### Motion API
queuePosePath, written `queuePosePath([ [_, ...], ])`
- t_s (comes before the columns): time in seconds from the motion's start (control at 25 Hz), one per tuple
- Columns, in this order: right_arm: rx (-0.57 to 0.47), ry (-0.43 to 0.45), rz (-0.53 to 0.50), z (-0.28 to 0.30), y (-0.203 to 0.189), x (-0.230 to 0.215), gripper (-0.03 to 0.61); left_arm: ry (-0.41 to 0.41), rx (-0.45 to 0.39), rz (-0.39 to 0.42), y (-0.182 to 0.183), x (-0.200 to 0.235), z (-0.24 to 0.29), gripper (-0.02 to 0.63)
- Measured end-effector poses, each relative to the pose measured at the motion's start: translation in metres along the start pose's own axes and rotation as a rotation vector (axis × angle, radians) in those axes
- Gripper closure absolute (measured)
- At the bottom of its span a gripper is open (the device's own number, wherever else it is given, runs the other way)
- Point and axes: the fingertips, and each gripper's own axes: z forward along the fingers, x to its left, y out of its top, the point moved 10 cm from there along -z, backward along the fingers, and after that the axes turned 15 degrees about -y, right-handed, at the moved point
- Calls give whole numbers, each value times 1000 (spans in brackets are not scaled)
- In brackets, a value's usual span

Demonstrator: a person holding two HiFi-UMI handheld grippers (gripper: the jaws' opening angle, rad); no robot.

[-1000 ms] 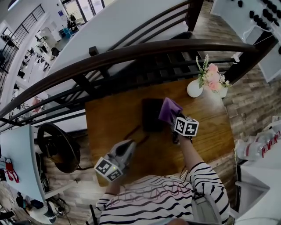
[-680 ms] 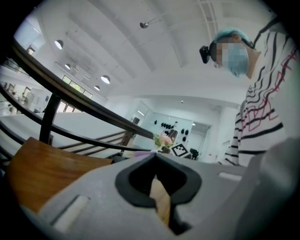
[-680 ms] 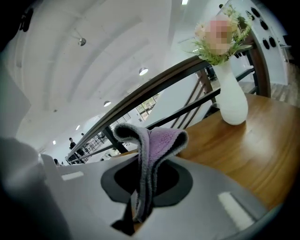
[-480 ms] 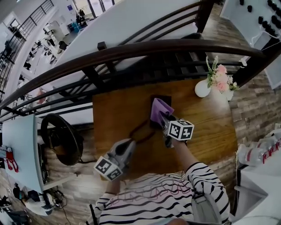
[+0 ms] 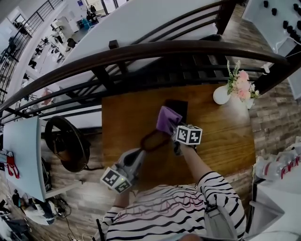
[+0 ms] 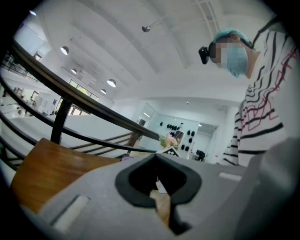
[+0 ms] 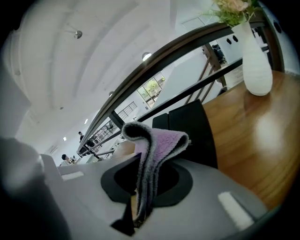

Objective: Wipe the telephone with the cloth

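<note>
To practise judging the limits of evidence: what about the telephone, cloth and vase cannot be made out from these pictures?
- Telephone: head view, part covered by the cloth; keys too small and dark.
- Cloth-telephone contact: right gripper view, the right gripper body hides it.
- Vase: right gripper view, flowers cut by the top edge.

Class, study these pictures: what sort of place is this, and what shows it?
Probably a mezzanine or upper landing in a large open-plan building: the small brown wooden table stands against a dark curved railing, and a lower floor with desks shows beyond it.
</note>
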Motion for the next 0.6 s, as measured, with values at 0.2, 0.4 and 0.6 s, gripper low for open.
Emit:
queuePosePath([
  [0.2, -13, -80, 43, -10, 3, -38, 541, -21, 3, -4, -4, 4, 11, 612],
  [0.4, -41, -169, 59, -33, 9, -70, 541, -64, 20, -9, -5, 2, 27, 612],
  [0.6, -52, -220, 73, -51, 8, -91, 541, -111, 33, -12, -6, -2, 41, 612],
])
